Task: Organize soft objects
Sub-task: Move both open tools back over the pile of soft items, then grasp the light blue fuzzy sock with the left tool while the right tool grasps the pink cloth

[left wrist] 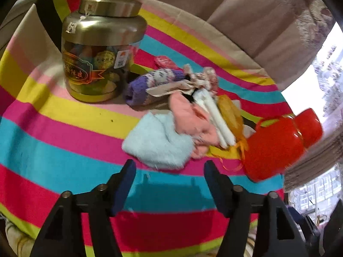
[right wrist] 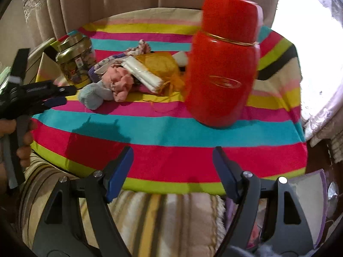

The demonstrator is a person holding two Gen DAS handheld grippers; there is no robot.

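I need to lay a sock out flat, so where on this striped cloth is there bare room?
Free: the wide stripes on the striped cloth between the left gripper, the gold-lidded jar and the light blue sock. Also the near edge in front of the right gripper. Crowded: the sock pile running from the jar to the red container.

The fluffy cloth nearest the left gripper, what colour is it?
Light blue. The fluffy cloth shows best in the left wrist view, just ahead of the open left gripper.
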